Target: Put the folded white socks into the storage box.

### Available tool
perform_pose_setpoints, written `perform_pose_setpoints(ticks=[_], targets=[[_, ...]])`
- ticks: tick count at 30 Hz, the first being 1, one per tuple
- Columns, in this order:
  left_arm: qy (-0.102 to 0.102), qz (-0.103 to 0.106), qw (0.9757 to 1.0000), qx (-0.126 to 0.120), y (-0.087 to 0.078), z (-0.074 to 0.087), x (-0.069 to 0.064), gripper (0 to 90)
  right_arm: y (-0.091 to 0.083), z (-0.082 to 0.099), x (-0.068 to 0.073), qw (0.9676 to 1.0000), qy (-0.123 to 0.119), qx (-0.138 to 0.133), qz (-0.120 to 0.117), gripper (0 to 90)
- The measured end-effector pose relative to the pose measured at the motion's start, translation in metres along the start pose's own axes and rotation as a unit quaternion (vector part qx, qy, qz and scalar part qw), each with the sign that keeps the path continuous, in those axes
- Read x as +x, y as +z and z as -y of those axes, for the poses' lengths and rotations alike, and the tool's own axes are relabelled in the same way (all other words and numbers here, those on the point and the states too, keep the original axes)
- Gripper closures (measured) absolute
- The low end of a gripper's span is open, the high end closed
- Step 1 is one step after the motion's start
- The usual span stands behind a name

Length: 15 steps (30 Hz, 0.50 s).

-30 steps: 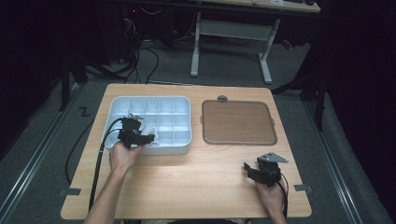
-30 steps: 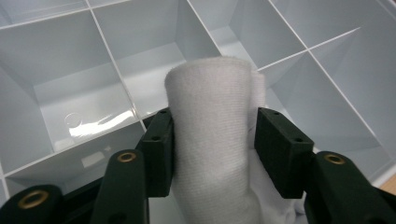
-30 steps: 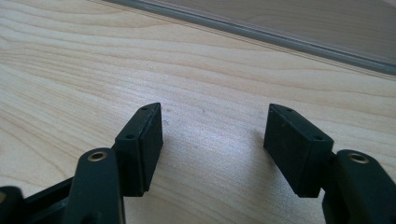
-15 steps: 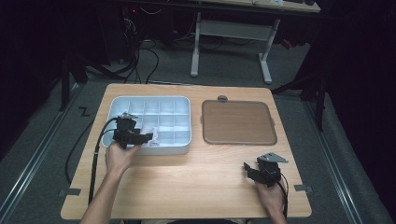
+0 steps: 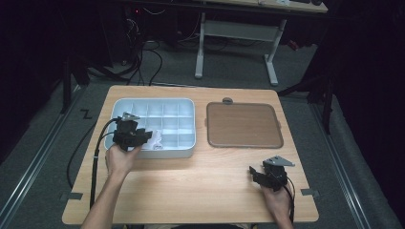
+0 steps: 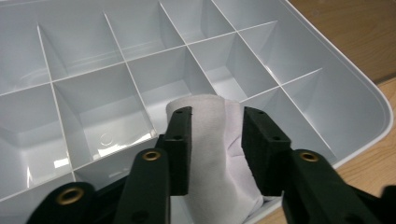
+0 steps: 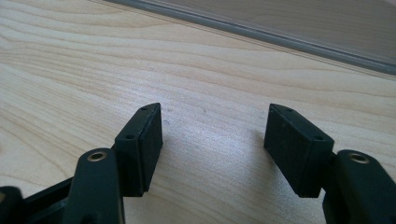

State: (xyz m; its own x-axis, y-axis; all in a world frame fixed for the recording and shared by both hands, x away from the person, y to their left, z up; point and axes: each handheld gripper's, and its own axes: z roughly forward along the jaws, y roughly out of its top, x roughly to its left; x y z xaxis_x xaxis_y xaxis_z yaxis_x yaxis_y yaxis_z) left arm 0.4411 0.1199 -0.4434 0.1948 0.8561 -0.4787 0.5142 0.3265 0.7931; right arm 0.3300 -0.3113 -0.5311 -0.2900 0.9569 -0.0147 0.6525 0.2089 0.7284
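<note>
A white compartment tray (image 5: 167,107) lies on the left half of the table. My left gripper (image 5: 143,137) hangs over its near-left cells. Its jaws have just been closing, and a crumpled white cloth (image 6: 210,140) is pinched between the two pads (image 6: 180,140). The cloth (image 5: 154,141) hangs from them into a near cell of the tray (image 6: 345,116). My right gripper (image 5: 252,172) rests low at the table's near right. Its jaws (image 7: 215,116) stand open over bare wood with nothing between them.
A flat brown tray (image 5: 243,125) with a grey rim lies to the right of the white tray, and a small grey disc (image 5: 228,100) sits at its far edge. Light wood stretches between the two hands. Cables trail off the table's left side.
My left gripper has shifted slightly left and risen a little above the tray's near-left cells, with the cloth at its tips. The right gripper has kept still.
</note>
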Motion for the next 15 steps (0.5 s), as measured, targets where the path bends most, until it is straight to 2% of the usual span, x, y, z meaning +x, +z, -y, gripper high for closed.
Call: perform_pose_setpoints(ticks=[5,8,11,15], targets=[[0.005,-0.014,0.9999,0.007,0.006,0.004,0.0,69.7,0.0,0.0,0.0,1.0,0.0,0.0,-0.001,37.4],[0.004,-0.026,0.9996,0.006,0.01,0.004,0.001,65.9,0.0,0.0,0.0,1.0,0.0,0.0,-0.001,37.3],[0.015,-0.038,0.999,0.015,0.014,0.008,0.005,65.2,0.0,0.0,0.0,1.0,0.0,0.0,-0.001,37.3],[0.017,-0.043,0.9987,0.022,0.016,0.011,0.005,65.4,0.0,0.0,0.0,1.0,-0.001,-0.001,-0.001,37.4]])
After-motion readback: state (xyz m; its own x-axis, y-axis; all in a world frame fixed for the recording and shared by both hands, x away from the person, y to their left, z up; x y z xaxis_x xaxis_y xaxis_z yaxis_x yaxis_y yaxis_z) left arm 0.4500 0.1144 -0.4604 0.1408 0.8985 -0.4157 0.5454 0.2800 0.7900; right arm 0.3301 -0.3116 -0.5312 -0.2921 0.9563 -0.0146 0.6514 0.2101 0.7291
